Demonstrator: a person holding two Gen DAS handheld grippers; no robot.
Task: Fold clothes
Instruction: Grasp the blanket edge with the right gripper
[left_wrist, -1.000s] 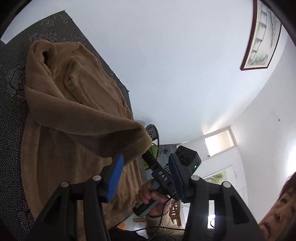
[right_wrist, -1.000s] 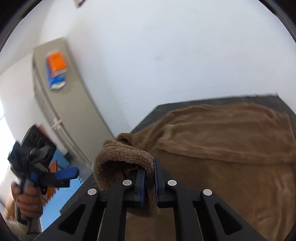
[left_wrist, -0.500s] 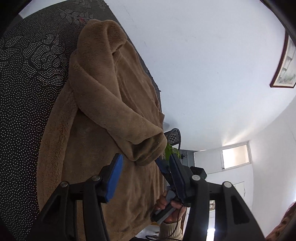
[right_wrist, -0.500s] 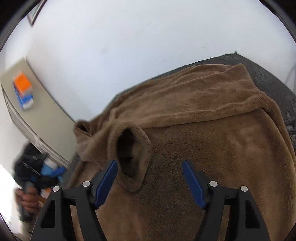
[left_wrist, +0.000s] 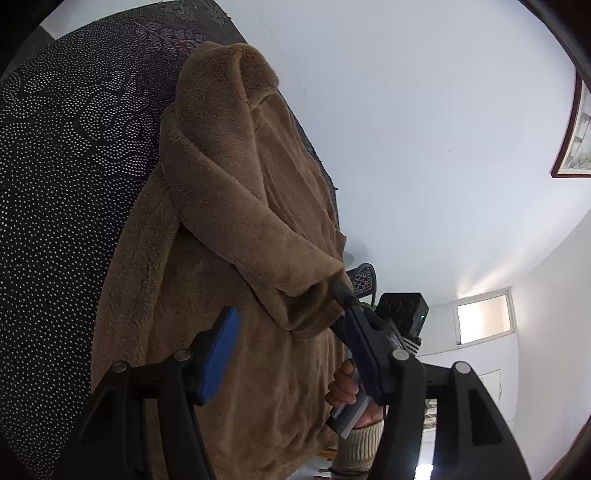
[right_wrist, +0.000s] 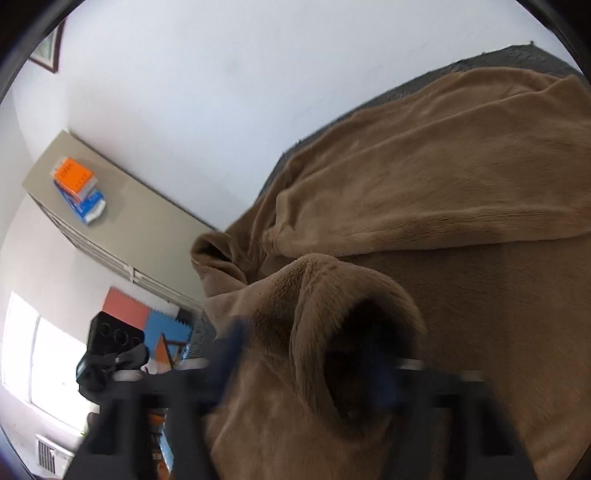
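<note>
A brown fleece garment (left_wrist: 221, 229) lies spread on a dark dotted cloth (left_wrist: 55, 184). One sleeve is folded across the body, and its open cuff (left_wrist: 310, 306) rests on the garment. My left gripper (left_wrist: 291, 350) hovers just short of that cuff; its jaws are opening and grip nothing. In the right wrist view the cuff (right_wrist: 354, 332) lies between the blurred fingers of my right gripper (right_wrist: 306, 365). Its jaws are closing around the cuff and still stand apart. A hand (left_wrist: 345, 384) holds the right gripper.
A grey cabinet (right_wrist: 147, 229) with orange and blue boxes (right_wrist: 77, 184) stands by the wall. Coloured foam mats (right_wrist: 147, 325) lie on the floor below it. A mesh chair (left_wrist: 364, 277), a window (left_wrist: 484, 314) and a framed picture (left_wrist: 576, 140) lie beyond the cloth's edge.
The right gripper let go of the cuff, which dropped onto the garment, then came down with its jaws around it again. The left gripper sank lower and its jaws spread wider.
</note>
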